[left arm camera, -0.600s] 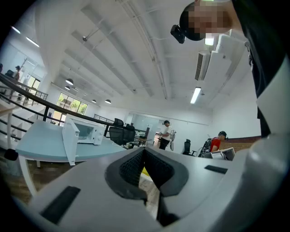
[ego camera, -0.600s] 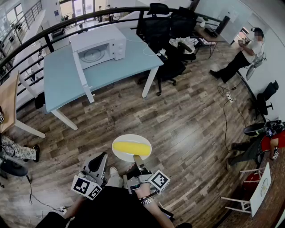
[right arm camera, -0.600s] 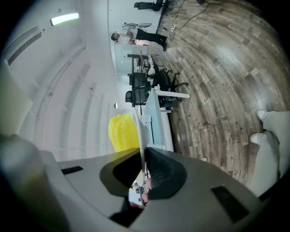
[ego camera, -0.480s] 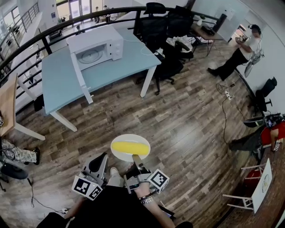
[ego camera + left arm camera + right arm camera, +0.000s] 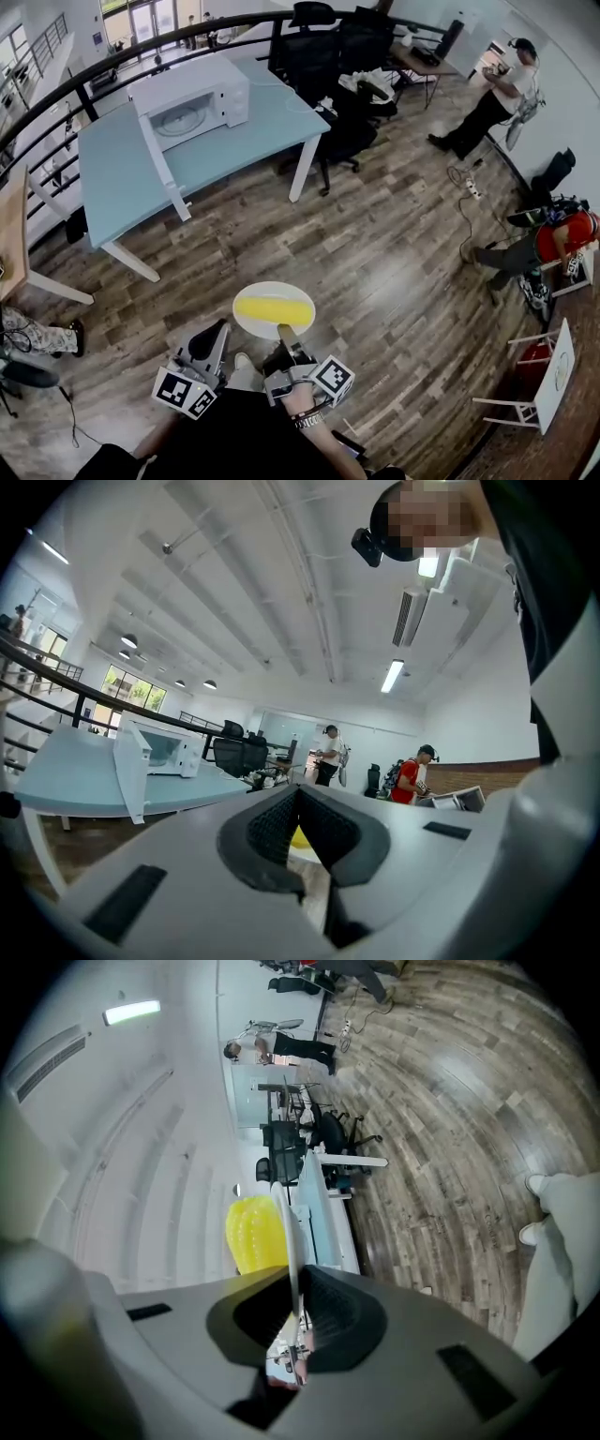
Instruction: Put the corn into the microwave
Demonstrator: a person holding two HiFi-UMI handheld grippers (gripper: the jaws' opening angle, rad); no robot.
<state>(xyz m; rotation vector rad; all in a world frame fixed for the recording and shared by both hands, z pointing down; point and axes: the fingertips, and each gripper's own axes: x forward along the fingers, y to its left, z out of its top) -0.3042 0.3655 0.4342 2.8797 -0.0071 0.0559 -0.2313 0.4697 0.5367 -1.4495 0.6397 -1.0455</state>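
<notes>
Right gripper view: jaws pinch plate [image 5: 290,1241] w/ corn [image 5: 253,1232].

Grainy brown wood planks form the floor [image 5: 403,272] under the table [image 5: 234,155], whose pale-blue top looks smooth and matt. On that table, the white microwave [image 5: 192,94] looks faintly glossy. The white plate [image 5: 272,288] looks smooth.

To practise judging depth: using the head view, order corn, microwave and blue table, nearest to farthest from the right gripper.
1. corn, on the plate the right gripper grips.
2. blue table, ahead and left.
3. microwave, on the table's far side.
</notes>
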